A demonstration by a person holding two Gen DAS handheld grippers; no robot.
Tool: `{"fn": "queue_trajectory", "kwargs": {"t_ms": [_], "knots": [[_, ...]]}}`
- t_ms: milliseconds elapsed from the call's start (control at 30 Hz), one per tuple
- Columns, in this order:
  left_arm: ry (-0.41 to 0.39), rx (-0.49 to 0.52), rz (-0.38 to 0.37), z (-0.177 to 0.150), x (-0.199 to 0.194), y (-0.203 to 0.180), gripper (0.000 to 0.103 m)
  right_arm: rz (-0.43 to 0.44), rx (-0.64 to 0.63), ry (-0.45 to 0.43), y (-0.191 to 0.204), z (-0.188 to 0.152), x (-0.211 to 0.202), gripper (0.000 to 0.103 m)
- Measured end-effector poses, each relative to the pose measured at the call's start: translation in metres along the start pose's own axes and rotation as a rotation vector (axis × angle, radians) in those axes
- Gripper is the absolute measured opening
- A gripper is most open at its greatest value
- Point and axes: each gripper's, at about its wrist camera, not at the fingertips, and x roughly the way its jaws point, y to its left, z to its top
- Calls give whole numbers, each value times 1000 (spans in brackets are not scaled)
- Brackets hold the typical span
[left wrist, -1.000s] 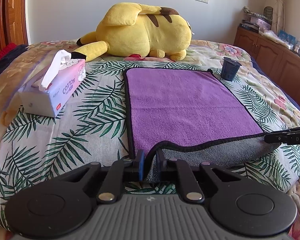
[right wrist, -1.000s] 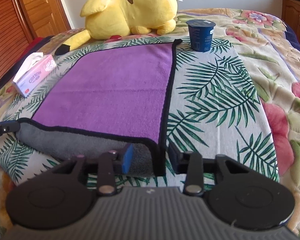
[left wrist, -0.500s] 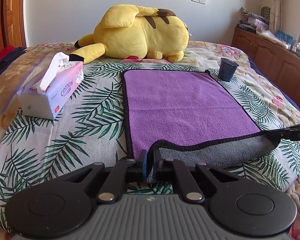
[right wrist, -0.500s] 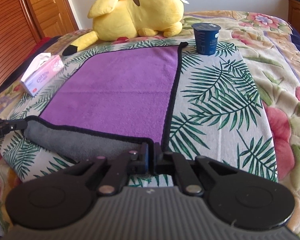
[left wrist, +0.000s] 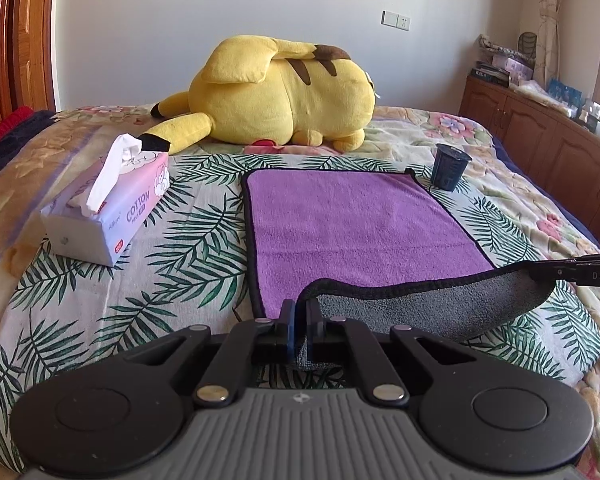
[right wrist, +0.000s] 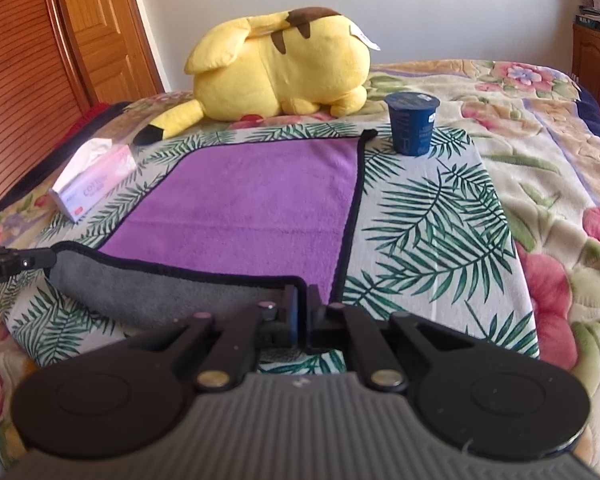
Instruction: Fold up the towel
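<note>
Both tools, left tool [left wrist: 299,330] and right tool [right wrist: 302,312], are clamped on the towel's [left wrist: 356,224] near corners, lifted off the bed [left wrist: 188,248]. Carried too far, the edge could topple the cup [right wrist: 412,124].

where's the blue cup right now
The cup stands on the bed just beyond the towel's far right corner, right of the yellow plush in both views.

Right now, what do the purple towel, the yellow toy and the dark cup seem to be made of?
The purple towel with grey underside looks like soft microfibre: fuzzy nap, stitched black edging. The yellow stuffed toy looks like plush fabric, matte and padded. The dark blue cup seems plastic with a sealed lid, though paper is possible.
</note>
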Motion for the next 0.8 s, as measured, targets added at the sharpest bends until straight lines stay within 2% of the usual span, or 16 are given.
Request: {"fn": "queue_trajectory", "kwargs": {"t_ms": [567,800], "knots": [[-28,7,-10,15,5,-2,0,1,-19,-37,0,8,4,5],[-44,8,-9,24,6,-2,0,10,-44,-78,1,16,5,5]]}}
